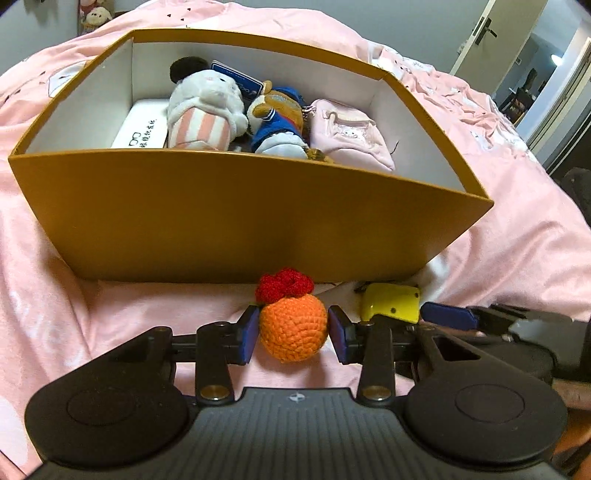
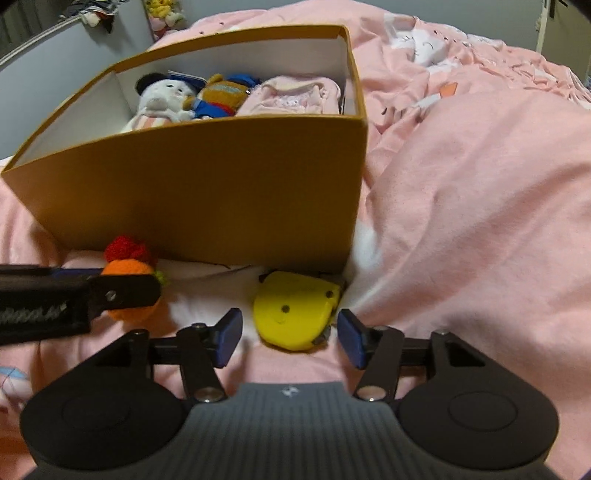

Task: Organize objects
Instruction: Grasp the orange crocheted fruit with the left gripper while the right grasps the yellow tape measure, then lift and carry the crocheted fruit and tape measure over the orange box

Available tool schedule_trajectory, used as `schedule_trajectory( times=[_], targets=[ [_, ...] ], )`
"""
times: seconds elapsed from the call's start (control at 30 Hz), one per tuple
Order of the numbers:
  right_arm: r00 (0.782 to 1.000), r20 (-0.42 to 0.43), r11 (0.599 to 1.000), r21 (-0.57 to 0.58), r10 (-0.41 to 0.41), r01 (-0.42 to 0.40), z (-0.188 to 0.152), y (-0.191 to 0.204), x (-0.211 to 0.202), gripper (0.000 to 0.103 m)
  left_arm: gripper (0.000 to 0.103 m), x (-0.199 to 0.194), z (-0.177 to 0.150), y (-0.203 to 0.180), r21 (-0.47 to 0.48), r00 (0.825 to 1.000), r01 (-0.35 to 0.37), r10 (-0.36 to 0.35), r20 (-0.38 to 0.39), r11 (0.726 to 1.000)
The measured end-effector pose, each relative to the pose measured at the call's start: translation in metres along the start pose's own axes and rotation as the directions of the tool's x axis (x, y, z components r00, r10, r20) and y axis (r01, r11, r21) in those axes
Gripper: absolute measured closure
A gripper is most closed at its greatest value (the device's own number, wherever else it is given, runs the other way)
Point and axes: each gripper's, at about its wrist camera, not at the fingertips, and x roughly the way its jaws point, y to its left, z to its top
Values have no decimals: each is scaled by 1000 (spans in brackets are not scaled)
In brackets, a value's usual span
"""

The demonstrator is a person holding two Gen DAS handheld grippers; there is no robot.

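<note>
closest to me in the left wrist view, my left gripper (image 1: 293, 332) has its blue fingers (image 1: 248, 338) closed against both sides of an orange crocheted ball (image 1: 293, 328) topped with a red crocheted tuft (image 1: 283, 285); the ball sits between the pads, gripped. in the right wrist view that same ball (image 2: 127, 271) shows at the left, half covered by the left gripper's black finger.

my right gripper (image 2: 290, 338) is spread open, its blue fingers (image 2: 229, 338) standing clear on either side of a yellow tape measure (image 2: 295, 312). there is a gap on both sides, so nothing is gripped there. the tape measure lies on the pink bedcover (image 2: 461, 221), just in front of the box's near right corner, with a white patch of the cover beside it. from the left camera the tape measure (image 1: 391, 302) sits just right of the ball, with a right finger next to it.

just beyond both things stands an open golden-brown cardboard box (image 1: 221, 218) with white inner walls, resting on the bed. inside i see, left to right, a white case with printing (image 1: 142, 129), a grey-white plush with a pink striped body (image 1: 207, 107), a brown plush in blue clothes (image 1: 275, 118) and a pink pouch (image 1: 349, 133).

farther back, a white door (image 1: 484, 33) stands at the upper right, and some plush toys (image 2: 164, 14) sit in a far corner.
</note>
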Motion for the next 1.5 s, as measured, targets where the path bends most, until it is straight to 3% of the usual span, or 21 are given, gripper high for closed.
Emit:
schedule_trajectory(
  times=[0.27,0.43,0.57,0.73,0.8,0.93,1.37,1.5],
  targets=[
    [999,-17,999,7,-49,49,2,6,17,44,58,4,-4,4,8,1000,6,-6,-7,1000],
    [998,-10,998,-14,-63,62,0,6,24,44,57,13,-6,6,19,999,-11,12,-53,1000],
    [999,-9,999,-1,-52,52,0,3,23,44,44,13,-7,8,4,995,-39,39,-91,999],
    [999,-11,999,5,-37,37,0,2,23,45,41,5,-9,13,-31,994,-60,57,-97,998],
    [1000,-11,1000,6,-27,27,-1,1,22,45,42,3,-9,18,-53,994,-48,42,-102,997],
    [1000,-17,1000,0,1,-1,-3,1,20,45,58,6,-8,22,-86,994,-8,-2,-110,996],
    [998,-24,998,-1,60,-60,-9,2,2,46,59,4,-5,19,-39,994,10,-14,-107,999],
    [995,1,995,-1,100,-100,-3,-2,-29,46,59,-19,2,19,-44,992,86,-90,-92,995]
  ],
)
